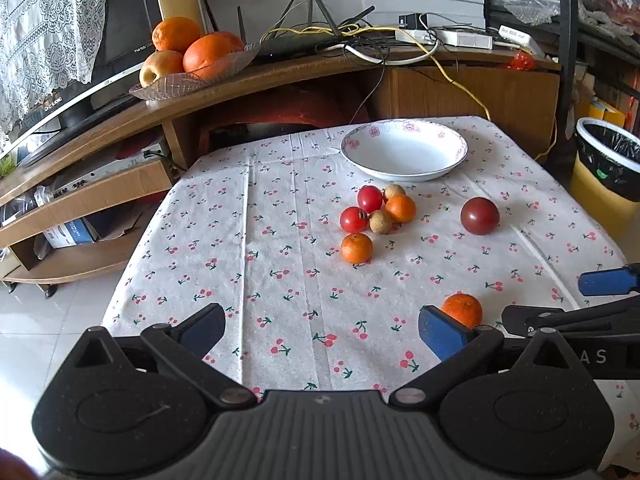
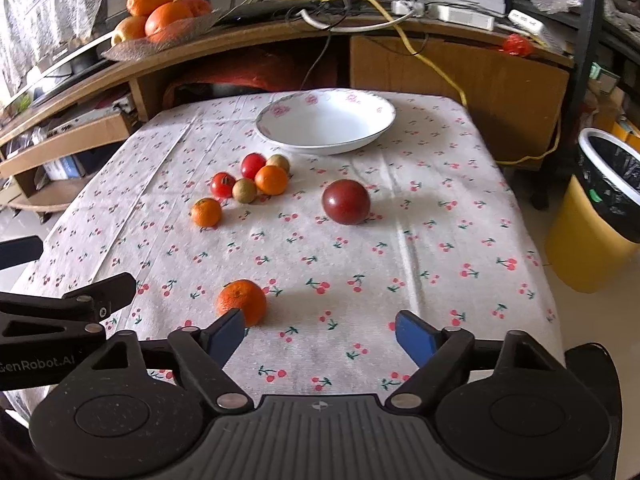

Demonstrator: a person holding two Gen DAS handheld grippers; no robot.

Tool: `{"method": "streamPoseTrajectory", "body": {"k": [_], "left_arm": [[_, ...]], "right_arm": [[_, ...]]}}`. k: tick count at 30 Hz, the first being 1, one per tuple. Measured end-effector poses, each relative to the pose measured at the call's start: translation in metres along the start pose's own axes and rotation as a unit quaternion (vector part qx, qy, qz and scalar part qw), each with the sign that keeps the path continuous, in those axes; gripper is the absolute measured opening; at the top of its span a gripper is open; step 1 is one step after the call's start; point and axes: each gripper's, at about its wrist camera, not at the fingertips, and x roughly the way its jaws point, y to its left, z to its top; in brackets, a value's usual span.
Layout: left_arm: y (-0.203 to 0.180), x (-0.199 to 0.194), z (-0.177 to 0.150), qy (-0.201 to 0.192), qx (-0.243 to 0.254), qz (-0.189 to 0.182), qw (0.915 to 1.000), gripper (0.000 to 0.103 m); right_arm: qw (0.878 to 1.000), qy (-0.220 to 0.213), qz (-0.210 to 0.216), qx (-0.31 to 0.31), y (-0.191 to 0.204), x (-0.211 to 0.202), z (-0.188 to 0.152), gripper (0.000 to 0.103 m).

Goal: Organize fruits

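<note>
A white floral-rimmed bowl (image 1: 404, 154) (image 2: 326, 122) sits empty at the far end of the cherry-print tablecloth (image 1: 288, 280). In front of it lies a cluster of small fruits (image 1: 376, 212) (image 2: 252, 178): two red tomatoes, two oranges and two brown longans. A large dark red tomato (image 1: 479, 216) (image 2: 346, 202) rests apart to the right. A lone orange (image 1: 462, 310) (image 2: 242, 302) lies near the front. My left gripper (image 1: 322, 330) is open over bare cloth, its right finger just before that orange. My right gripper (image 2: 320, 336) is open, its left finger touching or just before the same orange.
A wooden TV stand (image 1: 280, 76) runs behind the table with a glass dish of big oranges and an apple (image 1: 188, 56), a router and cables. A yellow bin with a black liner (image 1: 608, 184) (image 2: 600, 208) stands right of the table. Tiled floor lies to the left.
</note>
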Motion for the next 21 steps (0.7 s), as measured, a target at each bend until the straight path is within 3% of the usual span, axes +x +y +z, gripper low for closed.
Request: {"method": "streamPoseTrajectory", "body": {"k": [3, 9, 11, 21], "left_arm": [[0.002, 0.004, 0.0, 0.008, 0.001, 0.004, 1.0, 0.103], [0.007, 0.009, 0.004, 0.01, 0.004, 0.008, 0.9999, 0.103], [0.009, 0.014, 0.003, 0.01, 0.003, 0.006, 0.9999, 0.103], [0.025, 0.029, 0.001, 0.022, -0.009, 0.001, 0.9997, 0.103]], "right_arm": [[1.0, 0.007, 0.009, -0.01, 0.003, 0.006, 0.002, 0.075], [0.999, 0.017, 0.043, -0.024, 0.009, 0.017, 0.01, 0.063], [0.998, 0.024, 0.059, -0.027, 0.011, 0.022, 0.012, 0.054], [0.991, 0.04, 0.113, -0.056, 0.024, 0.039, 0.017, 0.037]]}}
